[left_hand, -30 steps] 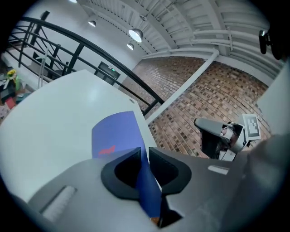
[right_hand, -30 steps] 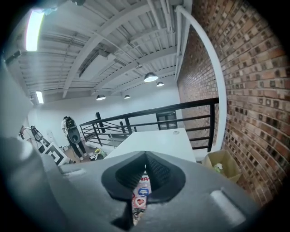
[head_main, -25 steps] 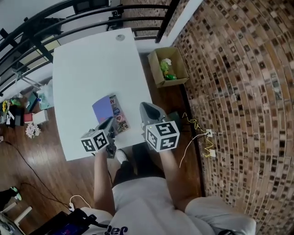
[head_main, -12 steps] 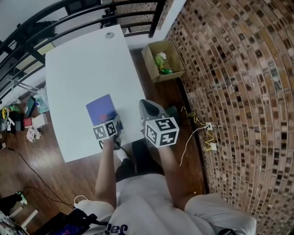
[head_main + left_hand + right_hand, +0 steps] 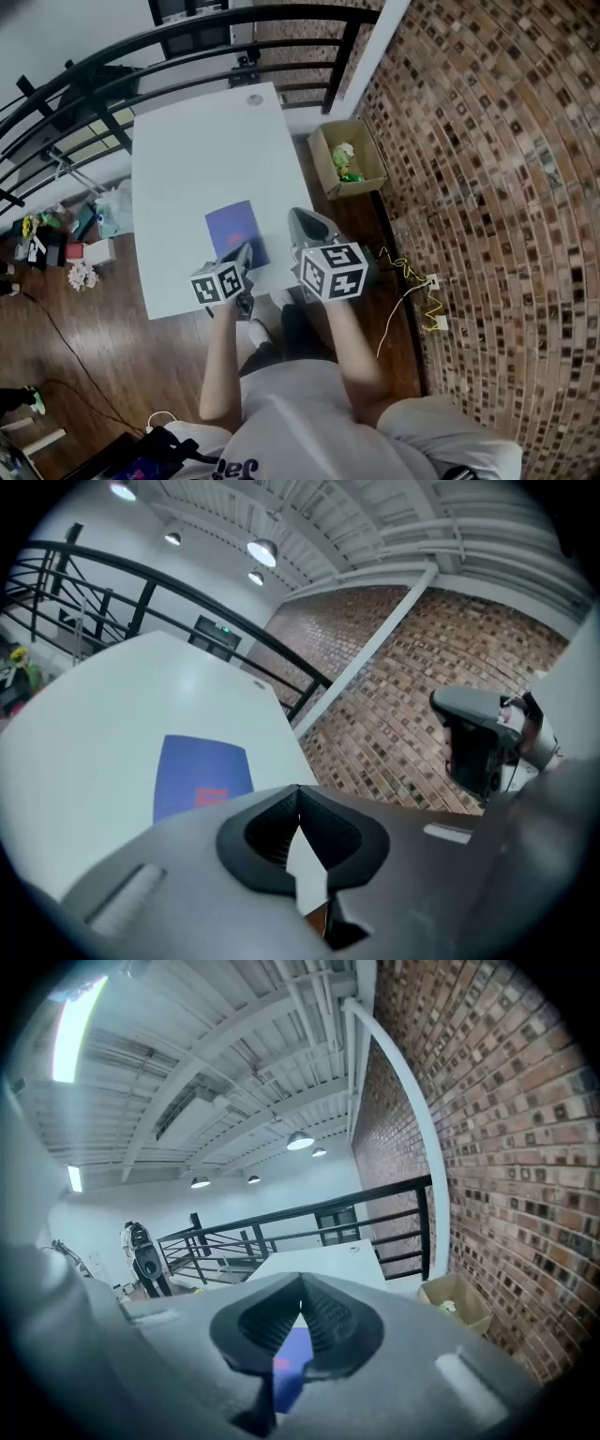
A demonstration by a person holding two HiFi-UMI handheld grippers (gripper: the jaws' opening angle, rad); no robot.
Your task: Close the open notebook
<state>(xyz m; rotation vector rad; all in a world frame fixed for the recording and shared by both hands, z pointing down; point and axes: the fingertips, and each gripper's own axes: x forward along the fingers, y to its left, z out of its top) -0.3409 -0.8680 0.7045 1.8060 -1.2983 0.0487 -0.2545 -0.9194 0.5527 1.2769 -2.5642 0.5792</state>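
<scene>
The blue notebook (image 5: 236, 235) lies closed and flat near the front edge of the white surface (image 5: 187, 159), with your left tool (image 5: 246, 255) just short of its near edge, jaws together and empty, and your right tool (image 5: 302, 223) beside it, likewise closed on nothing.

White table (image 5: 197, 159), brick wall (image 5: 497, 187), black railing (image 5: 345, 56), wooden floor (image 5: 75, 337), cardboard box (image 5: 322, 161) beside the table
</scene>
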